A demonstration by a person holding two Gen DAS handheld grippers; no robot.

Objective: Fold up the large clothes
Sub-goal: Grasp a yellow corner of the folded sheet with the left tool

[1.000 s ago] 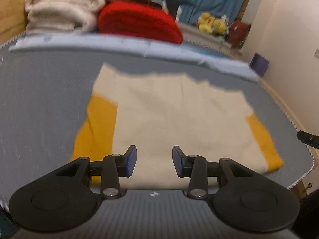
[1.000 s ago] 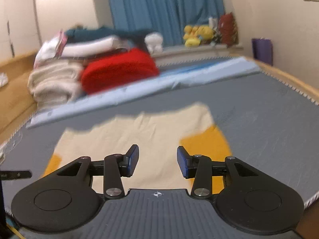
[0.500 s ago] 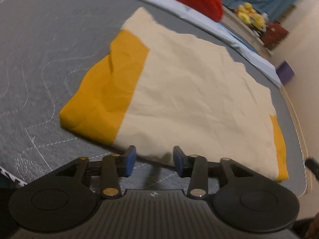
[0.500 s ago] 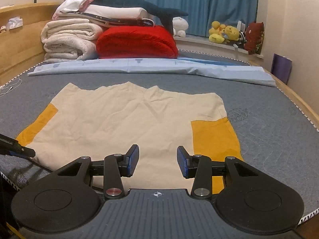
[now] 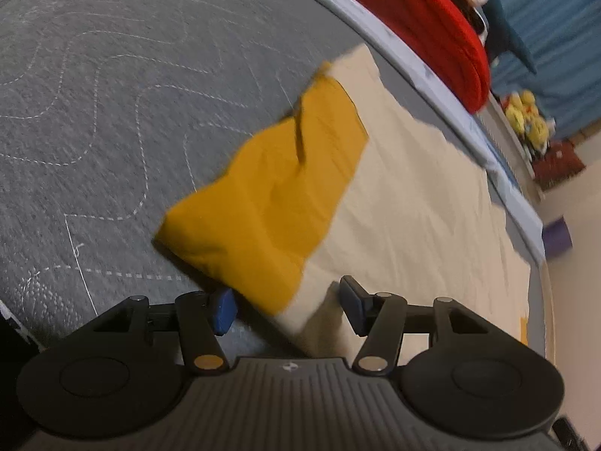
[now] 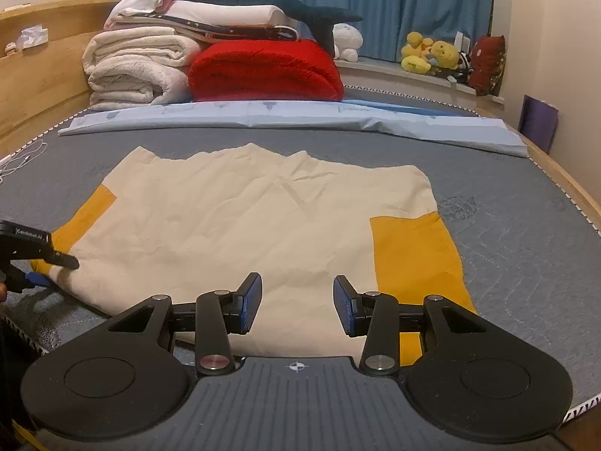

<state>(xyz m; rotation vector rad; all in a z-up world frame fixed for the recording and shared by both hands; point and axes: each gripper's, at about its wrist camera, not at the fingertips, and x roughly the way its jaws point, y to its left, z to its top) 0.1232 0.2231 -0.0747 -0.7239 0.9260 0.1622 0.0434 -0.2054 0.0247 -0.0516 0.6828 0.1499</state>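
Garment [image 6: 263, 218]: cream shirt with mustard-yellow sleeves, lying flat on the grey quilted mattress [image 6: 526, 225], nearer me than the folded red blanket [image 6: 263, 71].
Left gripper [image 5: 287, 306]: I see its jaws just been opening, astride the shirt's near corner, not pressing.
Right gripper [image 6: 296, 304]: jaws apart over the shirt's near hem, gripping nothing.

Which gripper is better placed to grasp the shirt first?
Left. The left gripper straddles the near edge of the shirt, jaws just opened wider. The right gripper hovers open over the cloth.
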